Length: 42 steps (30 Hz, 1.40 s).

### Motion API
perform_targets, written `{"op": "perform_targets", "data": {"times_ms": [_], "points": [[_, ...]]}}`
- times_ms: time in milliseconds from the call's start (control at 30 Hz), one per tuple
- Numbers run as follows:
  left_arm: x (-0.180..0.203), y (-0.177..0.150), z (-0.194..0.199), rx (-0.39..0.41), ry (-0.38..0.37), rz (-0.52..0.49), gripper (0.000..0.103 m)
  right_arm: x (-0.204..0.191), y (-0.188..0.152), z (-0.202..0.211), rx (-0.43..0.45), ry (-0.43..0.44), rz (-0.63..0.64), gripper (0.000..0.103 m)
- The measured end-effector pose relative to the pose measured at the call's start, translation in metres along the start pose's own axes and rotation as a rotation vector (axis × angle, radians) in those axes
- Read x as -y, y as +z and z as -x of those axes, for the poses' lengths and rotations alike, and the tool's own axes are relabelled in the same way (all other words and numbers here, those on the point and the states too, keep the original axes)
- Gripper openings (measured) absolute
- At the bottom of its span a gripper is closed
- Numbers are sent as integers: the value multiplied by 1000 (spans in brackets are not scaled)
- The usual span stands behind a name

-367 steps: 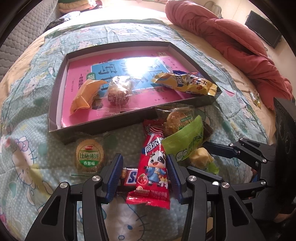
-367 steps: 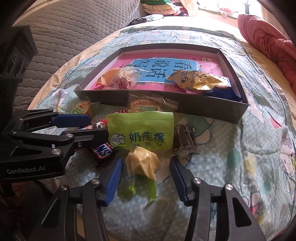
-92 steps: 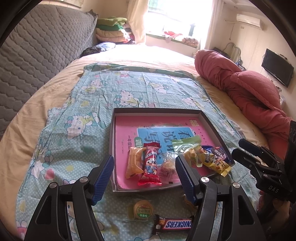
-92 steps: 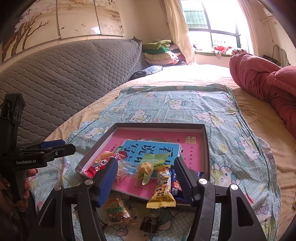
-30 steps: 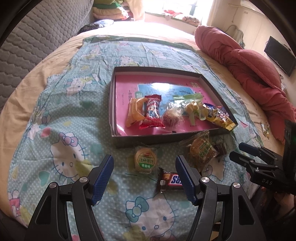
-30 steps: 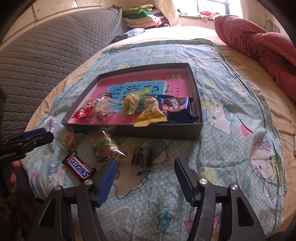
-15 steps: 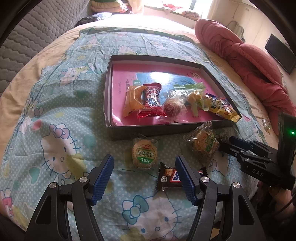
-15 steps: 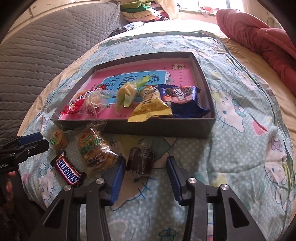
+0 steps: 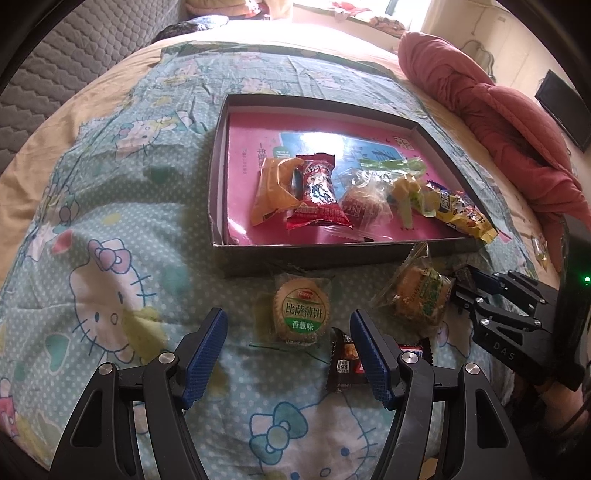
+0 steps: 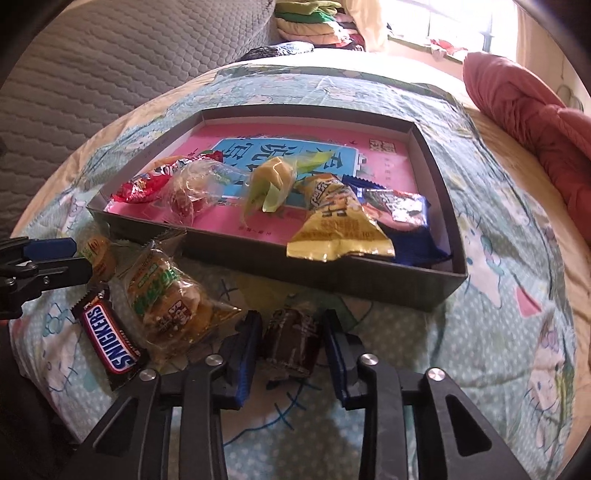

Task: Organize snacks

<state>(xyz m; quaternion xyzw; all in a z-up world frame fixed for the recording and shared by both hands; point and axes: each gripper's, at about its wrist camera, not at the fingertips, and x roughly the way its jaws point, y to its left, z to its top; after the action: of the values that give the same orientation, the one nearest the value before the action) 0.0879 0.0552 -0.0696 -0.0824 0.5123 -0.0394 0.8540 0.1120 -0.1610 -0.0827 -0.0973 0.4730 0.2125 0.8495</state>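
A grey cardboard tray (image 9: 306, 254) with a pink floor lies on the bed and holds several wrapped snacks; it also shows in the right wrist view (image 10: 369, 286). In front of it lie a round cracker pack (image 9: 301, 314), a Snickers bar (image 10: 109, 341), a clear-wrapped cake (image 10: 171, 299) and a dark brown chocolate cake (image 10: 290, 341). My right gripper (image 10: 290, 345) is shut on the brown cake, which rests on the sheet. My left gripper (image 9: 290, 352) is open, low over the sheet, straddling the cracker pack with its right pad over the Snickers bar (image 9: 345, 363).
The bed has a teal Hello Kitty sheet (image 9: 110, 288). A red quilt (image 9: 498, 122) is bunched at the far right. A grey quilted headboard (image 10: 92, 74) stands on the left. Folded clothes (image 10: 317, 26) lie by the window.
Both grippers dropped closer to the snacks in front of the tray. My right gripper narrowed from wide open and closed onto the brown cake. The left stays open.
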Motion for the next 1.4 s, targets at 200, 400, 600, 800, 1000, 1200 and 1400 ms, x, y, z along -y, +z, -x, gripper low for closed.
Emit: {"op": "perform_targets", "data": {"times_ms": [200, 400, 600, 800, 1000, 1200, 1400], "points": [[2, 1, -11, -13, 9, -12, 71, 8, 1, 5, -3, 24, -39, 33], [1, 3, -19, 11, 12, -9, 69, 22, 1, 12, 9, 72, -116, 33], [0, 6, -22, 11, 22, -18, 35, 29, 1, 18, 23, 98, -157, 29], [1, 7, -17, 25, 17, -20, 34, 29, 2, 22, 32, 102, -156, 29], [-3, 8, 3, 55, -20, 18, 34, 31, -2, 30, 43, 122, -166, 28], [1, 11, 22, 106, -34, 11, 34, 38, -4, 40, 61, 135, -201, 28], [8, 11, 29, 128, -40, -9, 34, 40, -5, 39, 59, 138, -207, 28]]}}
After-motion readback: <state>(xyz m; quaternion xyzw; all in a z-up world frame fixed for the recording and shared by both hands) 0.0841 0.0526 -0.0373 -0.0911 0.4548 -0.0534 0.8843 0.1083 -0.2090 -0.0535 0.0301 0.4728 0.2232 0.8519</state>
